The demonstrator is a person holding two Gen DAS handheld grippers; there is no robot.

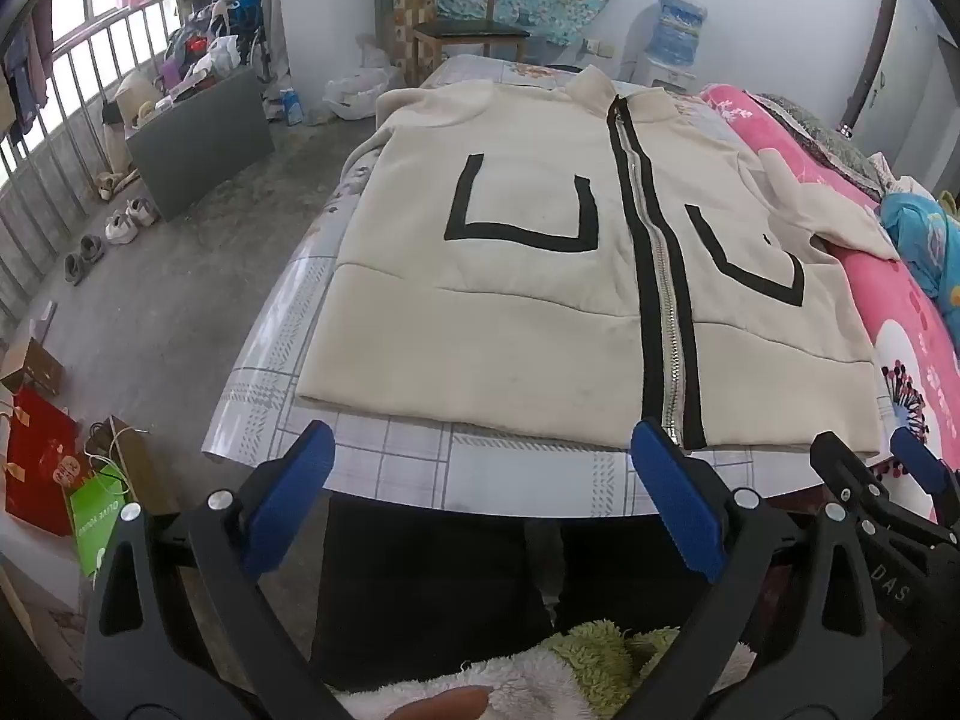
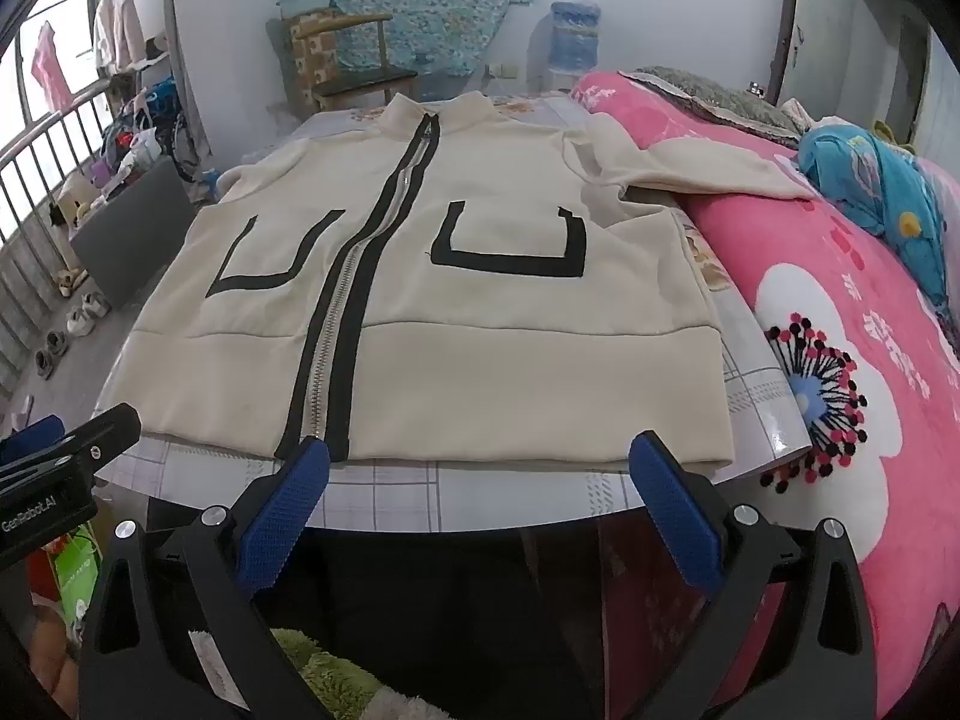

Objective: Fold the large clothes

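Cream zip jacket (image 1: pixel 540 312) (image 2: pixel 480 360), blk trim, flat face-up on table, zipped.

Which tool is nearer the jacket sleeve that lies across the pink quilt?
Right. The right tool hovers open off the jacket hem, on the side where the sleeve drapes onto the pink quilt. The left tool, also open, is farther along the hem.

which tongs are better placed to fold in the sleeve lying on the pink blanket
Right, probably. The cream zip-up jacket's spread sleeve lies on the right tongs' side; the left tongs hang open nearer the opposite edge.
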